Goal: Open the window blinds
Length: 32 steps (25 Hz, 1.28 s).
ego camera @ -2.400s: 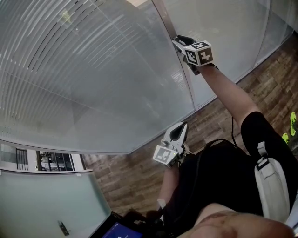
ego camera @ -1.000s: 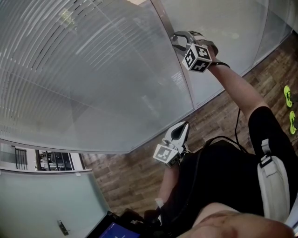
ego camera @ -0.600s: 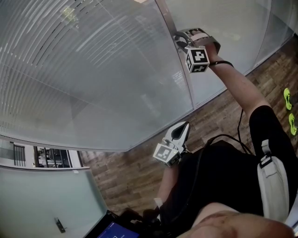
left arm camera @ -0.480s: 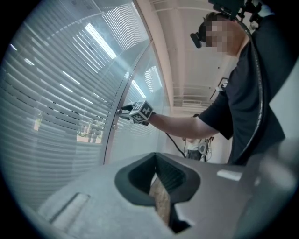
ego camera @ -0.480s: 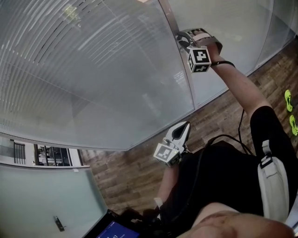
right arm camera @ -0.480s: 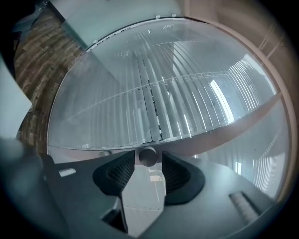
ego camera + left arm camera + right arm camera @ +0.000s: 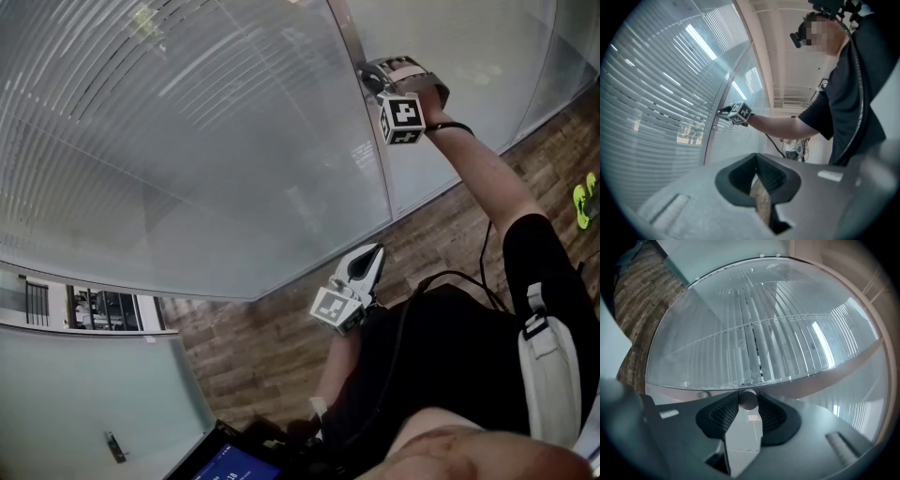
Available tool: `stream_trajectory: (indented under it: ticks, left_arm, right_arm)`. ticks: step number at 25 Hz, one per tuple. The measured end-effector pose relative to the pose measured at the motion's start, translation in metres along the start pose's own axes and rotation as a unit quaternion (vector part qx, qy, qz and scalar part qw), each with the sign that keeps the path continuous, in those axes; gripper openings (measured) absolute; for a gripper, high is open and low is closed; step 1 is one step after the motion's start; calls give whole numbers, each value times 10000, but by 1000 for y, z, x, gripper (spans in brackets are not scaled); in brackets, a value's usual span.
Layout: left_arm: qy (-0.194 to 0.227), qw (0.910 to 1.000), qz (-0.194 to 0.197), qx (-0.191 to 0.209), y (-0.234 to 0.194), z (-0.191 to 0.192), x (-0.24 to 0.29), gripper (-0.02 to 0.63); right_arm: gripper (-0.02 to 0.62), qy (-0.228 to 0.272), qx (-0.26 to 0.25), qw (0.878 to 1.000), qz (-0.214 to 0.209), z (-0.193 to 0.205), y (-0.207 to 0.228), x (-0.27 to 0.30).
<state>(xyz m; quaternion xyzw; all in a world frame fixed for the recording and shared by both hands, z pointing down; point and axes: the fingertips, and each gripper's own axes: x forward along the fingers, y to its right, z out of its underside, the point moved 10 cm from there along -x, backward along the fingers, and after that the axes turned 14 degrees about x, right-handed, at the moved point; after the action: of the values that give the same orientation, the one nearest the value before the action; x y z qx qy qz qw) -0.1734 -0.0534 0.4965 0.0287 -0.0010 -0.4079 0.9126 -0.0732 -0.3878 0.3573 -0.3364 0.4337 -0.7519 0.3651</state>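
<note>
The slatted blinds (image 7: 169, 141) sit behind a large glass pane, slats nearly closed. My right gripper (image 7: 372, 80) reaches up to the metal frame post (image 7: 370, 150) beside the pane. In the right gripper view a small round silver knob (image 7: 748, 400) lies between the fingertips of my right gripper (image 7: 748, 402), whose jaws are closing and touch it on both sides. My left gripper (image 7: 368, 255) hangs low in front of the person's body, shut and empty, away from the glass. The left gripper view shows its jaws (image 7: 757, 161) together and the right gripper (image 7: 723, 111) at the post.
A wood-plank floor (image 7: 281, 356) runs along the base of the glass wall. A frosted lower panel (image 7: 84, 394) stands at the left. A lit screen (image 7: 234, 464) shows at the bottom edge. Yellow-green shoes (image 7: 586, 202) lie at the far right.
The right gripper has rolled at the post, its marker cube turning, and its jaws have narrowed around the knob. The left gripper has stayed where it was.
</note>
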Motion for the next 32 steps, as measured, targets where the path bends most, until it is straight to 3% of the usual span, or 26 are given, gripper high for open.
stream_trajectory:
  ticks: [6, 12, 19, 27, 32]
  left_arm:
    - [19, 10000, 25, -39, -1, -4, 2, 2]
    - [134, 9999, -58, -55, -1, 6, 6, 2]
    - [159, 9998, -93, -50, -3, 11, 2, 2]
    - [200, 9997, -90, -65, -2, 10, 3, 2]
    - [136, 9999, -16, -85, 1, 11, -1, 2]
  right_arm:
    - [120, 20, 95, 9999, 27, -2, 1, 3]
    - [118, 143, 632, 9979, 25, -1, 6, 2]
    - [118, 93, 924, 9957, 41, -2, 8, -1]
    - [120, 108, 1741, 9847, -31, -1, 18, -7]
    - [120, 254, 2811, 9591, -221, 1, 22, -9]
